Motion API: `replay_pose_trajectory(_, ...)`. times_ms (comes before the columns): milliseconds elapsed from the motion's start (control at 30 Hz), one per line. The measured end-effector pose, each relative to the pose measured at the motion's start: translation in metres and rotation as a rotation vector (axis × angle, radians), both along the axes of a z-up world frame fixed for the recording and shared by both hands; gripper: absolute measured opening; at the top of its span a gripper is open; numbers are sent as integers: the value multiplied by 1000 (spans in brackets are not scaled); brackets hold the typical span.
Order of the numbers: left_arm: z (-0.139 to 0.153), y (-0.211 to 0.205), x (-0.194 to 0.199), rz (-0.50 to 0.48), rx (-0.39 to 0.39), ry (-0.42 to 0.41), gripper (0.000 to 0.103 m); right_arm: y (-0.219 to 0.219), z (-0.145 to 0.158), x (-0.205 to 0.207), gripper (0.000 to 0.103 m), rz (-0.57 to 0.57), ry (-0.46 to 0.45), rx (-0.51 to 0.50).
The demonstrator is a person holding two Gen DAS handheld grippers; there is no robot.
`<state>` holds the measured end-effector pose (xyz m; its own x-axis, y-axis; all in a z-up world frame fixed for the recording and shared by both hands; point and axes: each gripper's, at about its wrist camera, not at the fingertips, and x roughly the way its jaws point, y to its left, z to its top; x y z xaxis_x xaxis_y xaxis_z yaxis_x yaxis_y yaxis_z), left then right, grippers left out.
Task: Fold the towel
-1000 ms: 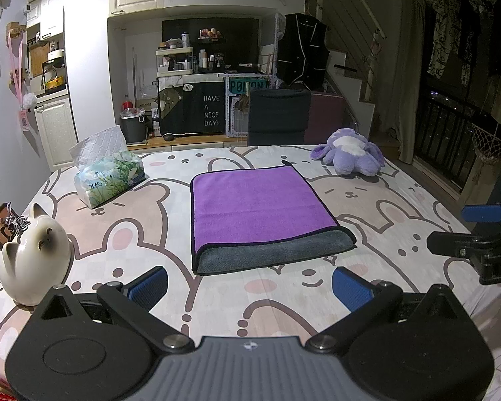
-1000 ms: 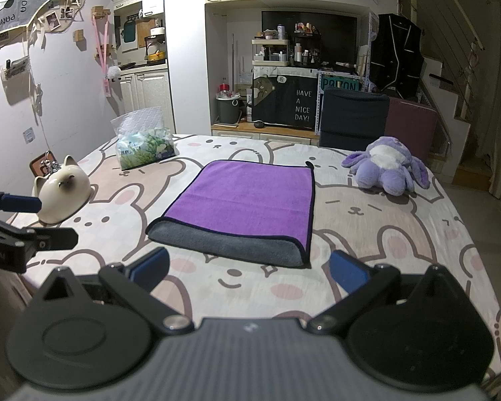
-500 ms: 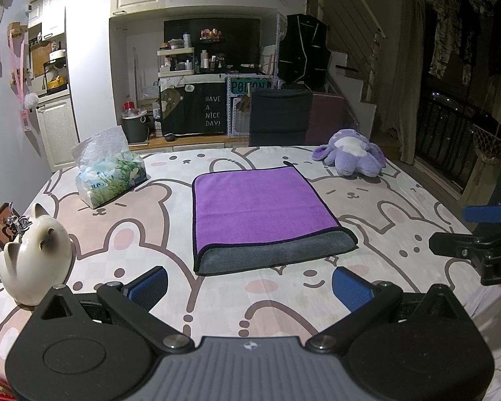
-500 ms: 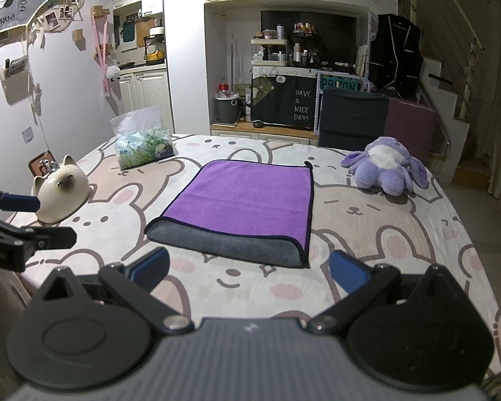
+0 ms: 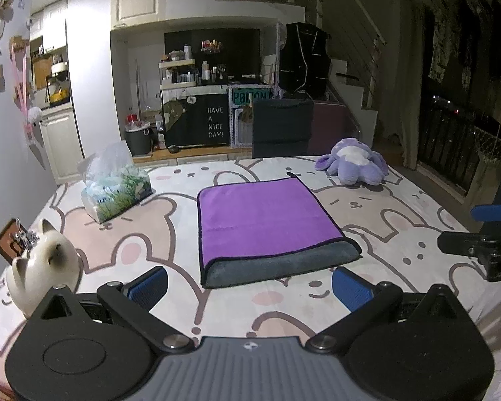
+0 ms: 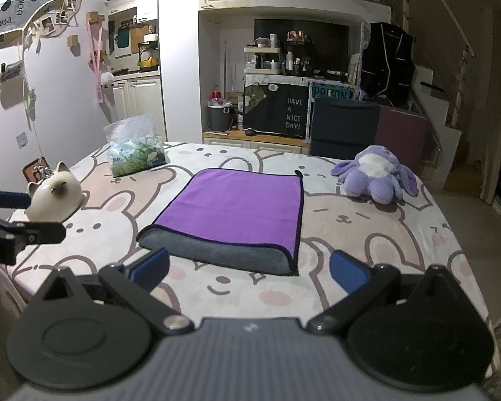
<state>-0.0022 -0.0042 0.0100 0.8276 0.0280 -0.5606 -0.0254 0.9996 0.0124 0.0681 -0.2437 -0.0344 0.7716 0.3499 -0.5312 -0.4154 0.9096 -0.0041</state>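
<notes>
Folded towel (image 5: 267, 220) flat on table (image 5: 400, 234) — both grippers spread, empty

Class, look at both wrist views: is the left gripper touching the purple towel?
Apart. In the left wrist view, bare tablecloth shows between the open left gripper and the towel; its fingers hold nothing.

This is a lived-in home, an open room that joins a small kitchen. A tabletop (image 6: 367, 234) under a bunny-print cloth carries a plush toy (image 6: 375, 173), a tissue pack (image 6: 135, 155) and a cat figurine (image 6: 53, 197), while white cabinets (image 6: 140, 100), a shelf of bottles (image 6: 274, 56) and a "HAVE A NICE DAY!" sign (image 6: 294, 113) stand behind. A staircase (image 5: 354, 77), hung clothes (image 5: 451, 50) and photos (image 6: 50, 23) pinned to the wall add to the domestic look.
</notes>
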Motion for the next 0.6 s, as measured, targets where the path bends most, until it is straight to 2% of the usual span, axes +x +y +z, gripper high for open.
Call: replay_pose_trajectory(600, 15, 7, 33, -13, 9, -7, 103, 0, 14, 18, 103, 13, -43, 0)
